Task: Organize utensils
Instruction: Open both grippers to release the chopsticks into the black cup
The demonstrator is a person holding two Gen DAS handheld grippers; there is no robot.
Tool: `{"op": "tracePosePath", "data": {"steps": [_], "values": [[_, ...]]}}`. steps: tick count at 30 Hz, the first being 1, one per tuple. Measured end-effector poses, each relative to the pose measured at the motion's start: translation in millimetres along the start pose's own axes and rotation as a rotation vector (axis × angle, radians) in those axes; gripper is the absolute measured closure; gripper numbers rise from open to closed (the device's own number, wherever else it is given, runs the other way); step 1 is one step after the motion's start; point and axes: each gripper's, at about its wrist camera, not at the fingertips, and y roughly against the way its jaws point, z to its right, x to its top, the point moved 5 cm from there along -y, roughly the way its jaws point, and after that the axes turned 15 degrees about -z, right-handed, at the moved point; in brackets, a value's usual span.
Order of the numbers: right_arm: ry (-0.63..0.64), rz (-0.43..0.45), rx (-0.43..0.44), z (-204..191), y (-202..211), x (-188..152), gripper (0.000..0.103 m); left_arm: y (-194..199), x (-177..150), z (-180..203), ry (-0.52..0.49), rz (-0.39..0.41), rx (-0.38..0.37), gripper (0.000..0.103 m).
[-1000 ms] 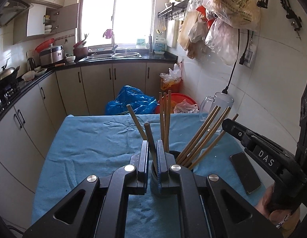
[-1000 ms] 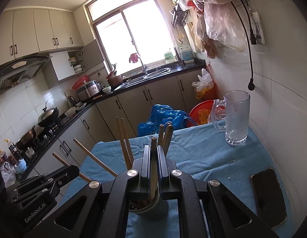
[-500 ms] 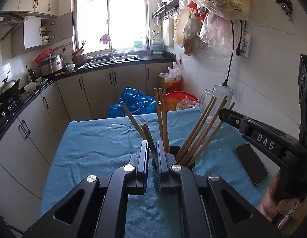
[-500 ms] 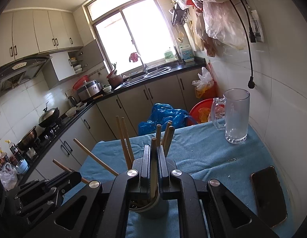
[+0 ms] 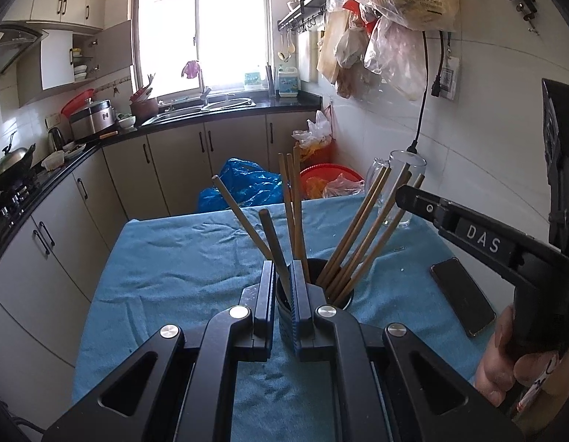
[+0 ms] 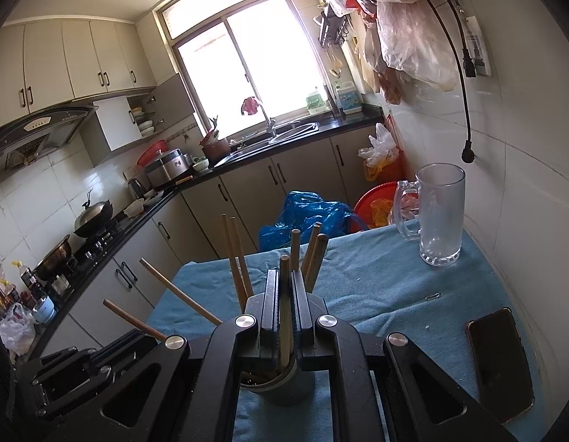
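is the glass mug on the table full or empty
Empty: the glass mug stands upright on the blue cloth, and its see-through walls show no liquid.

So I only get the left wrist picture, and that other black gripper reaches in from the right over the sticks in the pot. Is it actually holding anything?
Observer: Yes. In the right wrist view, the right gripper is shut on one chopstick, which stands upright in the cup.
Operator: And the glass behind the sticks, is anything in it?
Observer: The glass mug looks empty. It stands on the blue cloth, well apart from the phone.
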Motion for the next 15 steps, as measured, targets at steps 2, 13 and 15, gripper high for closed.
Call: {"op": "tracePosePath", "data": {"steps": [2,13,15], "values": [[0.000,0.000,0.001,-0.2,0.1,0.0,0.096,-0.1,-2.1,-0.2,-0.001,-0.003,-0.002,0.096],[0.003,-0.002,0.002,-0.3,0.0,1.3,0.096,-4.9,-7.9,-6.2,0.015,-0.025,-0.017,0.096],[0.003,-0.002,0.002,-0.8,0.0,1.1,0.096,-5.9,-9.9,-9.5,0.028,-0.034,-0.027,0.096]]}}
